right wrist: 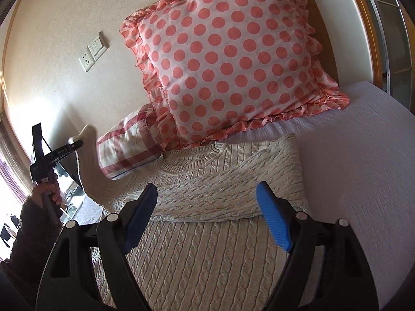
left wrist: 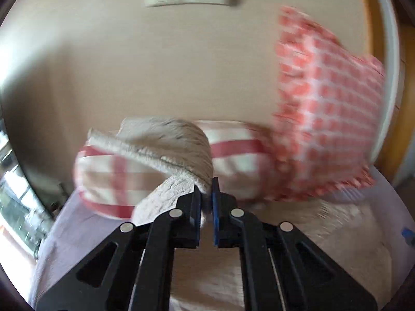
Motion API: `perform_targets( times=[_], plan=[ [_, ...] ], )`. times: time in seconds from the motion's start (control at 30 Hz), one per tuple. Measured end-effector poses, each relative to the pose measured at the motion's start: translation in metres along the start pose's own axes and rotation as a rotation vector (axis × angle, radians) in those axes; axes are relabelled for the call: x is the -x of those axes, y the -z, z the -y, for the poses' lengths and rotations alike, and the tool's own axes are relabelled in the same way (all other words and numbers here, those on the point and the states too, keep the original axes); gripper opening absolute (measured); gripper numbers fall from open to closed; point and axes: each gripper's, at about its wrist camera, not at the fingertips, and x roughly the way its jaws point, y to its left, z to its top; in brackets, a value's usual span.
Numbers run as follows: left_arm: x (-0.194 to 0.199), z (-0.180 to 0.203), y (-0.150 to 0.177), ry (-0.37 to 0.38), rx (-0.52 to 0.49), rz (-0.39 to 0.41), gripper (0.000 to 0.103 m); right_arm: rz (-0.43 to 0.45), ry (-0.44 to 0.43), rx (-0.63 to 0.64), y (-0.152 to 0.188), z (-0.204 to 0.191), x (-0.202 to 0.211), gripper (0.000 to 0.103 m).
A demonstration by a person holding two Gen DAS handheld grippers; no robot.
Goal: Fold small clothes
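A cream cable-knit sweater lies flat on the bed, its right sleeve folded across the chest. My left gripper is shut on the sweater's left sleeve and holds it lifted above the bed. In the right wrist view the left gripper shows at the far left with the raised sleeve hanging from it. My right gripper is open and empty, hovering over the sweater's middle, with blue pads spread wide.
A polka-dot pillow leans against the wall at the head of the bed. A red-checked pillow lies beside it. The white bedsheet extends right. A wall switch and socket are above. A window is at the left.
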Motion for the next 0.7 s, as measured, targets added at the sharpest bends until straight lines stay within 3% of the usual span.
perform_targets(
  times=[0.07,0.13,0.23,0.3,0.37,0.47,0.57,0.63,0.7],
  plan=[
    [-0.014,0.092,0.026,0.12,-0.184,-0.056,0.01,-0.001,0.016,-0.018,0.001,0.006,-0.001,0.08],
    [-0.028,0.163,0.067,0.177,-0.37,-0.136,0.012,-0.012,0.032,-0.046,0.002,0.013,-0.001,0.08],
    [-0.022,0.195,0.112,0.219,-0.486,-0.182,0.013,-0.041,0.027,-0.071,0.001,0.021,0.0,0.08],
    [-0.004,0.179,0.12,0.211,-0.449,-0.155,0.023,-0.068,0.025,-0.067,-0.002,0.023,-0.005,0.08],
    [0.018,0.151,0.12,0.185,-0.369,-0.122,0.046,-0.105,0.03,-0.079,-0.005,0.025,-0.018,0.08],
    [0.051,0.1,0.121,0.142,-0.263,-0.1,0.055,-0.17,0.069,-0.105,-0.008,0.033,-0.046,0.065],
    [0.074,0.056,0.134,0.091,-0.176,-0.119,0.062,-0.236,0.154,-0.142,-0.007,0.047,-0.075,0.06],
    [0.086,0.031,0.145,0.052,-0.131,-0.139,0.063,-0.287,0.156,-0.176,-0.003,0.056,-0.092,0.049],
    [0.096,0.009,0.156,0.017,-0.095,-0.151,0.065,-0.329,0.169,-0.155,0.001,0.059,-0.109,0.02]
  ],
)
